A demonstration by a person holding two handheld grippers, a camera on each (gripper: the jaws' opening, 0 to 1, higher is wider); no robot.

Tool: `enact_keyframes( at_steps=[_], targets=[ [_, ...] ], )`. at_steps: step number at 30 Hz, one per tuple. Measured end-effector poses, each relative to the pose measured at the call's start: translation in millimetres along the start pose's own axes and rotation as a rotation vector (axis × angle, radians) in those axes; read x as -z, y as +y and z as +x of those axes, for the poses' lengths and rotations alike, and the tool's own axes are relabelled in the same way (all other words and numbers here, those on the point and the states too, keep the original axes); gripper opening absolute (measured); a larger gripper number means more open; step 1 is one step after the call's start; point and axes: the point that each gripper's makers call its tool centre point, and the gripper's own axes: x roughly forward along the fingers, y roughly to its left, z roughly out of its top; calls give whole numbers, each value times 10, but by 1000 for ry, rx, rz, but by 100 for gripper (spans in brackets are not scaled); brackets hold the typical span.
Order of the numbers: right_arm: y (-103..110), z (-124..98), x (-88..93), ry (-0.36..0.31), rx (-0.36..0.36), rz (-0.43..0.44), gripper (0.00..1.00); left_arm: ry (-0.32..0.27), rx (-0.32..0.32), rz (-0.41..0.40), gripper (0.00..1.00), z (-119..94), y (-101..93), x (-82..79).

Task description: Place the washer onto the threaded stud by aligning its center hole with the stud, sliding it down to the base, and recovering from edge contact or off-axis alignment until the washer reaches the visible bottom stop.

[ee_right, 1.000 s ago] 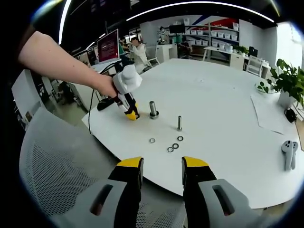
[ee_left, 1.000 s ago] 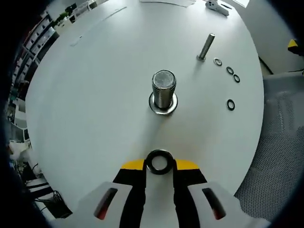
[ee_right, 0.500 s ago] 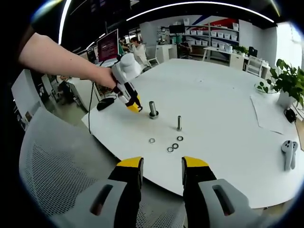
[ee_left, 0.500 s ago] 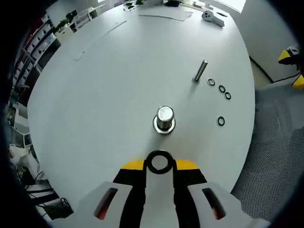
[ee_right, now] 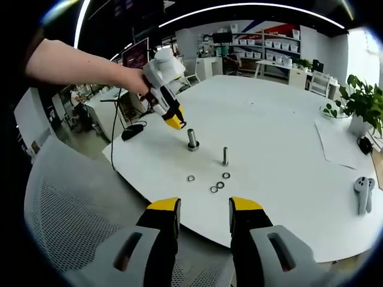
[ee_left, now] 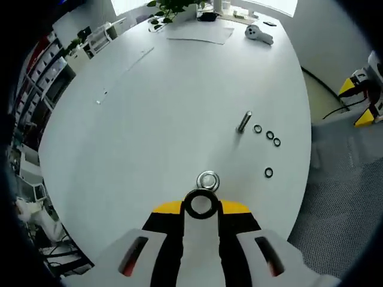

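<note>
A round white tabletop (ee_left: 149, 119) sits in an office with shelving. The left claw (ee_left: 201, 206) pinches a dark ring-shaped washer (ee_left: 200, 204) above the thick metal threaded stud (ee_left: 207, 179). The right gripper view shows the stud (ee_right: 192, 138) side-on, upright, the left claw (ee_right: 174, 122) above it. The right claw (ee_right: 203, 216) gapes, empty. Spare washers (ee_left: 266, 136) lie beside a thinner stud (ee_left: 243, 121).
</note>
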Motion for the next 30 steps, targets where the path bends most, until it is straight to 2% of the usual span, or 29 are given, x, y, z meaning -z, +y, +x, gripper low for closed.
enact_keyframes(
  at_steps=[2,6,8,14,16,20,22,24,26,28,30],
  targets=[
    [-2,-4,-7,-4,1,3,35,-3,6,15,19,13,-29,-75],
    [-14,2,-5,-3,2,4,35,15,18,44,19,146,24,-135],
    [-17,3,-8,-5,5,5,35,25,19,57,19,164,-15,-168],
    [-29,-8,-10,-6,10,9,35,53,20,85,19,216,-111,-154],
    [-31,-10,-8,-5,12,13,35,60,16,99,19,273,-32,-152],
    [-42,14,0,-5,12,13,35,80,14,117,19,295,-104,-151],
    [-48,22,5,-3,13,14,35,92,18,121,19,376,-26,-142],
    [-41,3,4,-2,15,15,35,103,16,128,19,357,-99,-119],
    [-41,-3,9,0,16,16,35,113,20,128,19,464,-16,-97],
    [-50,-7,14,4,19,17,35,126,24,132,19,520,-51,-88],
    [-51,-5,15,5,20,19,35,136,23,139,19,603,29,-79]
  ],
)
